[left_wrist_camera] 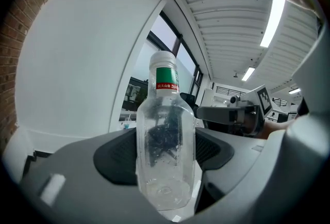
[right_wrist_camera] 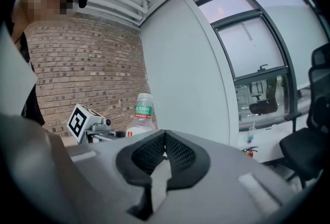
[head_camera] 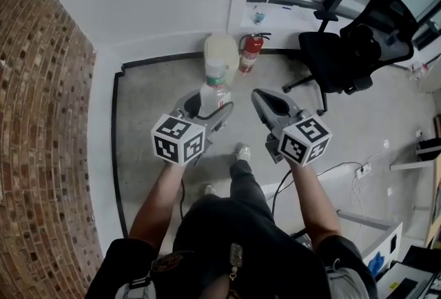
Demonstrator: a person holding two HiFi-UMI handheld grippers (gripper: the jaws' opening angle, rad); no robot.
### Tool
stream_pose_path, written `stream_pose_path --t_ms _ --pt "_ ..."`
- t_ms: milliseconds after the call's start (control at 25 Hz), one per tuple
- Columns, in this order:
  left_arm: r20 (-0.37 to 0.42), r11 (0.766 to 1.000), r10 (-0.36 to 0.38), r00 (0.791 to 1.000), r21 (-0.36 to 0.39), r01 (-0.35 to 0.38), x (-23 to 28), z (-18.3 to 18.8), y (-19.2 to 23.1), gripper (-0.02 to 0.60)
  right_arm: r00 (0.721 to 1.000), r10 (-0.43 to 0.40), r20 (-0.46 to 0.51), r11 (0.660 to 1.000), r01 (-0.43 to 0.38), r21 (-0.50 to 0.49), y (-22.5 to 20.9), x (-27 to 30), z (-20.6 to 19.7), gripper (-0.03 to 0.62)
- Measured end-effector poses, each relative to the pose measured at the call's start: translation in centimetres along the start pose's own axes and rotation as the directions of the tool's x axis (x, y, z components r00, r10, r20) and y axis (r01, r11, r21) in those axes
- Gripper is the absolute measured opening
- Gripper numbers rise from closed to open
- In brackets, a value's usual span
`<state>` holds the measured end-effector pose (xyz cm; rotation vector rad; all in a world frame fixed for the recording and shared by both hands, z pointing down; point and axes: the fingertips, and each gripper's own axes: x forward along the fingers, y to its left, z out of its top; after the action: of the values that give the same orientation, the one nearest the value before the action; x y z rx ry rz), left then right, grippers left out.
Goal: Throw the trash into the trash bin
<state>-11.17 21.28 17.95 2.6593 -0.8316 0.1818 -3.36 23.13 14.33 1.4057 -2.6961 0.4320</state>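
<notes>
A clear plastic bottle [head_camera: 215, 89] with a white cap and a green label stands upright in my left gripper [head_camera: 207, 109], which is shut on its lower body. In the left gripper view the bottle [left_wrist_camera: 165, 114] fills the middle, pinched between both dark pads. A cream trash bin [head_camera: 220, 51] stands on the floor by the white wall, just beyond the bottle. My right gripper [head_camera: 266, 102] is held beside the left one, shut with nothing in it; its pads [right_wrist_camera: 178, 155] meet. From the right gripper view the bottle [right_wrist_camera: 142, 113] shows at the left.
A red fire extinguisher [head_camera: 251, 52] stands right of the bin. A black office chair [head_camera: 358, 43] is at the right. A curved brick wall [head_camera: 41, 118] runs along the left. A cable [head_camera: 344, 168] lies on the floor at the right.
</notes>
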Motion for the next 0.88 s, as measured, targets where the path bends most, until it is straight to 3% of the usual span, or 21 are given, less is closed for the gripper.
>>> stream_pose_path --t_ms 320,600,880 --pt "-0.041 0.998 0.055 0.998 -0.001 -0.055 7.7 1.5 4.0 0.312 0.999 0.048 0.015 0.999 -0.049 0.017 -8.4 4.0 1.8 0.002" --pt "-0.083 0.992 0.122 0.989 -0.002 -0.123 15.1 2.9 6.2 0.312 0.989 0.146 0.006 0.988 -0.147 0.046 -16.5 6.9 3.1 0.002" --pt "-0.112 0.983 0.178 0.978 -0.015 -0.181 17.7 3.5 9.9 0.311 0.979 0.202 0.013 0.978 -0.203 0.040 -20.1 11.5 4.4 0.002"
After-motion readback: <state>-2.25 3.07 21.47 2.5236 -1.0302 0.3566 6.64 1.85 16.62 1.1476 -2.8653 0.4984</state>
